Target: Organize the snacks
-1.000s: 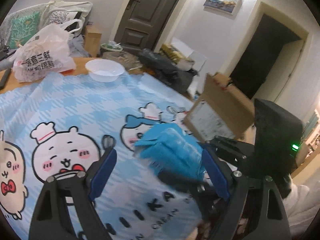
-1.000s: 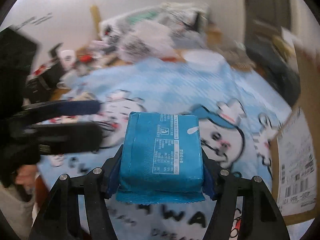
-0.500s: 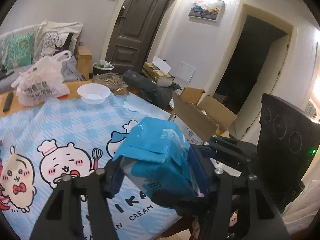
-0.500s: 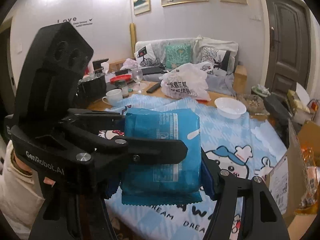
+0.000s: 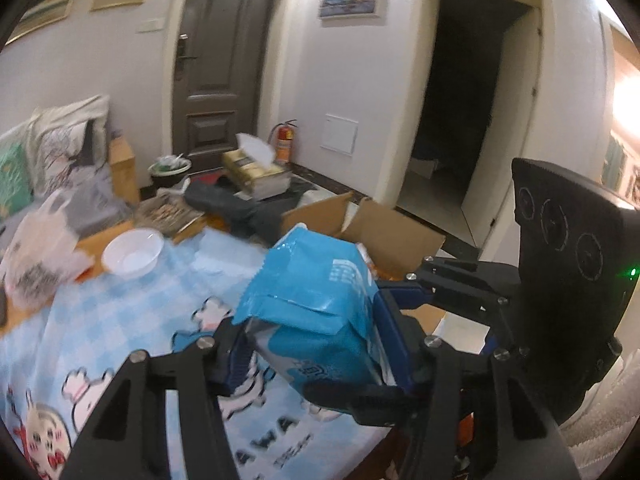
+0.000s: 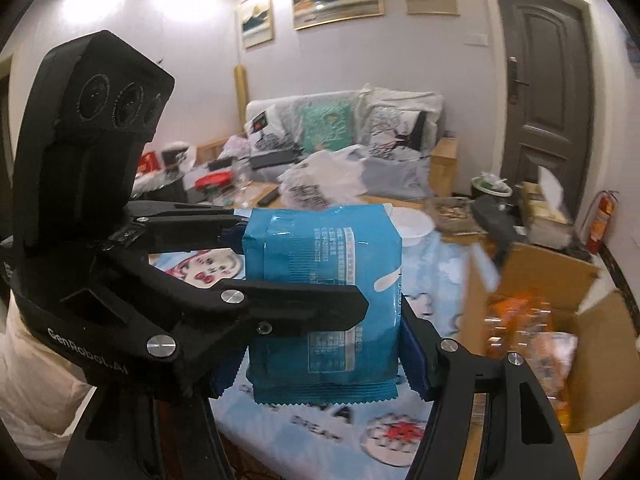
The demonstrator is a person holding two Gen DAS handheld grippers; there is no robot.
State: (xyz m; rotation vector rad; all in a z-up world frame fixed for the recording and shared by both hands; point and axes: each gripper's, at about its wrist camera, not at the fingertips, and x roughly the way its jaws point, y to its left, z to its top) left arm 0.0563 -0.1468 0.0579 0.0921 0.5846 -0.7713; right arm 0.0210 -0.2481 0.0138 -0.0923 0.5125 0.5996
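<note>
A blue snack pack (image 5: 316, 312) (image 6: 324, 276) is held in the air above the table. My left gripper (image 5: 312, 356) is shut on it from both sides. My right gripper (image 6: 324, 340) is shut on the same pack, crossing the left one. An open cardboard box (image 6: 576, 312) with orange snack packs inside stands at the table's right end; its flaps (image 5: 384, 228) show behind the pack in the left wrist view.
A blue checked cartoon tablecloth (image 5: 120, 320) covers the table. A white bowl (image 5: 132, 256) and a white plastic bag (image 5: 36, 252) sit at its far end. A sofa with cushions (image 6: 340, 128) and a dark door (image 5: 216, 72) lie beyond.
Both grippers have lifted the blue pack up from the table and turned it toward the cardboard box. The left gripper, open a second ago, has shut on the pack.
</note>
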